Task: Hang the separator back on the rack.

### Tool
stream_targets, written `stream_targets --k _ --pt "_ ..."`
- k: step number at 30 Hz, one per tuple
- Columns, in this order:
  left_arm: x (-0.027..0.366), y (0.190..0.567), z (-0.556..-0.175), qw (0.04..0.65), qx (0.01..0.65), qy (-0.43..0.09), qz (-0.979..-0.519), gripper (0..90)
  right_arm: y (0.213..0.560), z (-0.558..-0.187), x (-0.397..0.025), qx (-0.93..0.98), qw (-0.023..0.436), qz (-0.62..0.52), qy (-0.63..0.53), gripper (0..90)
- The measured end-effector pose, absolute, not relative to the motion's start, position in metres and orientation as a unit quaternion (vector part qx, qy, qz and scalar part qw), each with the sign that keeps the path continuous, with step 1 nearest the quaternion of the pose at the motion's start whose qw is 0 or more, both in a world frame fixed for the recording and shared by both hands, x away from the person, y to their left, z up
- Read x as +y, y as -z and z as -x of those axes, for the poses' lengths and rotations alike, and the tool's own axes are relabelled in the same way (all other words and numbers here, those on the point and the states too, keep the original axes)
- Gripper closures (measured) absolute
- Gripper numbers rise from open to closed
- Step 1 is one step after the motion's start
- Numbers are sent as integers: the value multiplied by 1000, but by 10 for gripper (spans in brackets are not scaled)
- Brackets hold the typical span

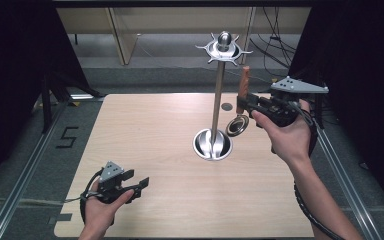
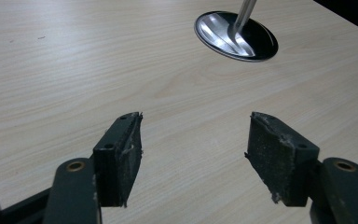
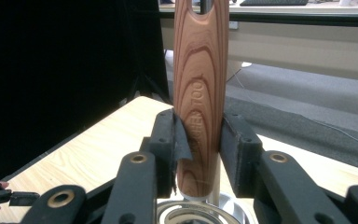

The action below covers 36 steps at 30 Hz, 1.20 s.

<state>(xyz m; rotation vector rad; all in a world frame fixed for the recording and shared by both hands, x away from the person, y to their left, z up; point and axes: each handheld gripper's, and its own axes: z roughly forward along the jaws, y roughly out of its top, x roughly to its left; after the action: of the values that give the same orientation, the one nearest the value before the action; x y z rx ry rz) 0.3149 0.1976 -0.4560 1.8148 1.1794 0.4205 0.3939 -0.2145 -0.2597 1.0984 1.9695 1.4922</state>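
A steel utensil stand rises from a round base [image 1: 212,144] on the wooden table [image 1: 145,130], its pole topped by a ring of hooks [image 1: 223,48]. My right gripper [image 1: 247,101] is shut on the wooden handle [image 3: 199,88] of a utensil, held upright just right of the pole. The utensil's round metal head [image 1: 237,125] hangs below the jaws, above the table. My left gripper [image 1: 139,185] rests open near the front left of the table with nothing between its pads [image 2: 121,156]. The stand's base [image 2: 236,36] lies ahead of it.
A small dark round mark [image 1: 226,106] lies on the table behind the stand. Black curtains flank both sides. Cables [image 1: 275,45] and wooden furniture legs [image 1: 122,40] sit on the floor beyond the table's far edge.
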Motion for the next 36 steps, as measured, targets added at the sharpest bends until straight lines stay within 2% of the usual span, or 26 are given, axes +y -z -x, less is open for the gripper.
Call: stream_targets --k 36 --pt "198 456 -315 457 478 -167 -731 347 253 -408 -200 715 212 -404 -530 688"
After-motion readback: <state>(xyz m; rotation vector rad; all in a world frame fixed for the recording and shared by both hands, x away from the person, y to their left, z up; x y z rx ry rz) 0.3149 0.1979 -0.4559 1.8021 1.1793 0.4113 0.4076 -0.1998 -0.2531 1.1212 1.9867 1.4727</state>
